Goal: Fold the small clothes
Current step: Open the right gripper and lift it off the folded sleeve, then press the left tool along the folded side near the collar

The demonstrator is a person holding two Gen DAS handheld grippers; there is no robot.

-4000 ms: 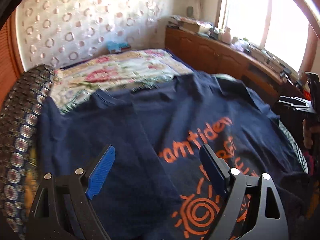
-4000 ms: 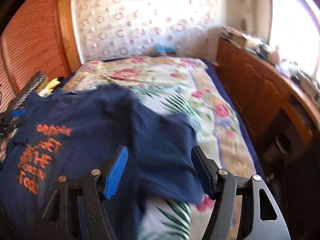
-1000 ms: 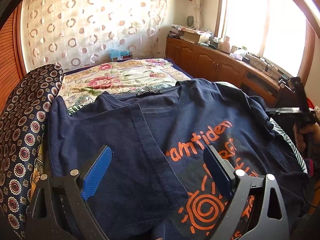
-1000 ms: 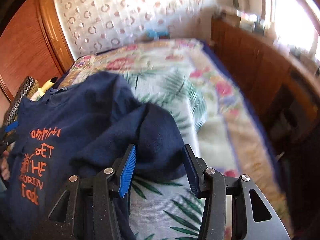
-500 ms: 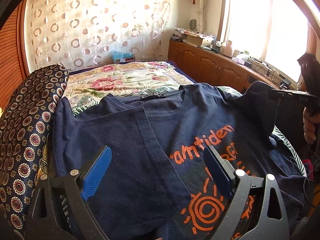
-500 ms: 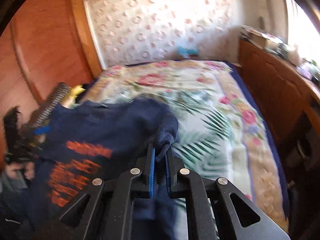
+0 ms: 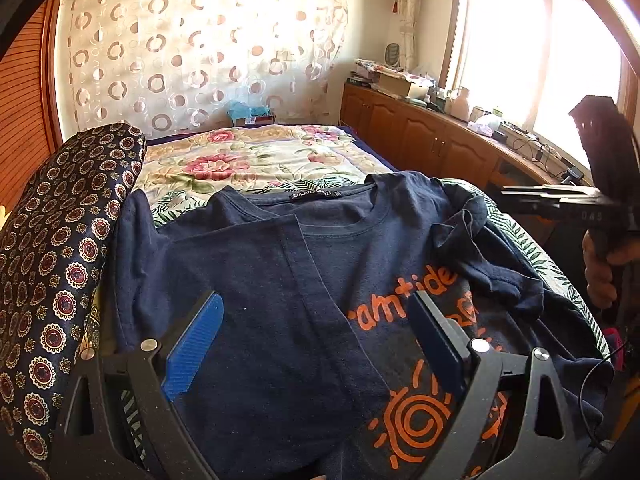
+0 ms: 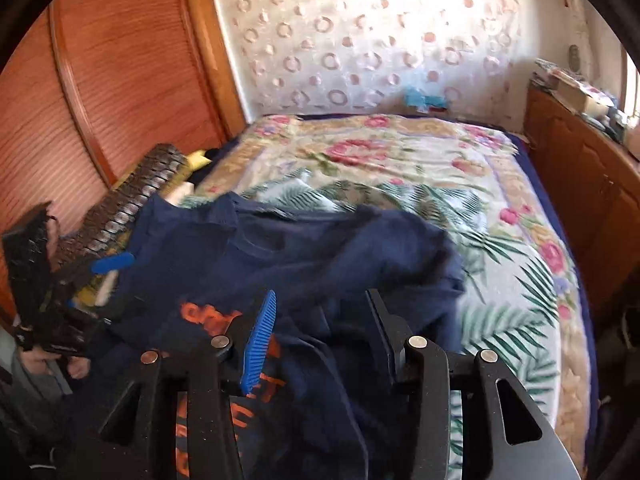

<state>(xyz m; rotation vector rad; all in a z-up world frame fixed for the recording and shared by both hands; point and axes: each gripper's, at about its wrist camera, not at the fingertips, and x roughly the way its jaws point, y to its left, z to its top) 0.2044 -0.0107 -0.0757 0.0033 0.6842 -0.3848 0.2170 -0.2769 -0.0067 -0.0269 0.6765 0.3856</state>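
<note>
A navy T-shirt (image 7: pixel 320 272) with orange print lies face up on the bed, its left side folded in over the chest. My left gripper (image 7: pixel 316 332) hovers open just above that folded flap, with nothing between its blue pads. The shirt's right sleeve (image 7: pixel 476 248) lies bunched on the print by the collar. My right gripper (image 8: pixel 320 320) hangs over the shirt (image 8: pixel 280 248); its jaws are opening and the pads press on nothing, with loose cloth below. In the left wrist view the right gripper (image 7: pixel 510 196) shows side-on at the right edge, held by a hand (image 7: pixel 600 268).
A dark patterned cushion (image 7: pixel 60 260) lines the bed's left side. The floral bedspread (image 7: pixel 260 160) stretches beyond the shirt. A wooden cabinet (image 7: pixel 420 140) with clutter runs under the window on the right. A wooden wardrobe (image 8: pixel 100 80) stands on the left.
The right gripper shut on the right sleeve, lifted it up and in over the shirt, then opened. The sleeve now lies bunched on the print. The left gripper kept still.
</note>
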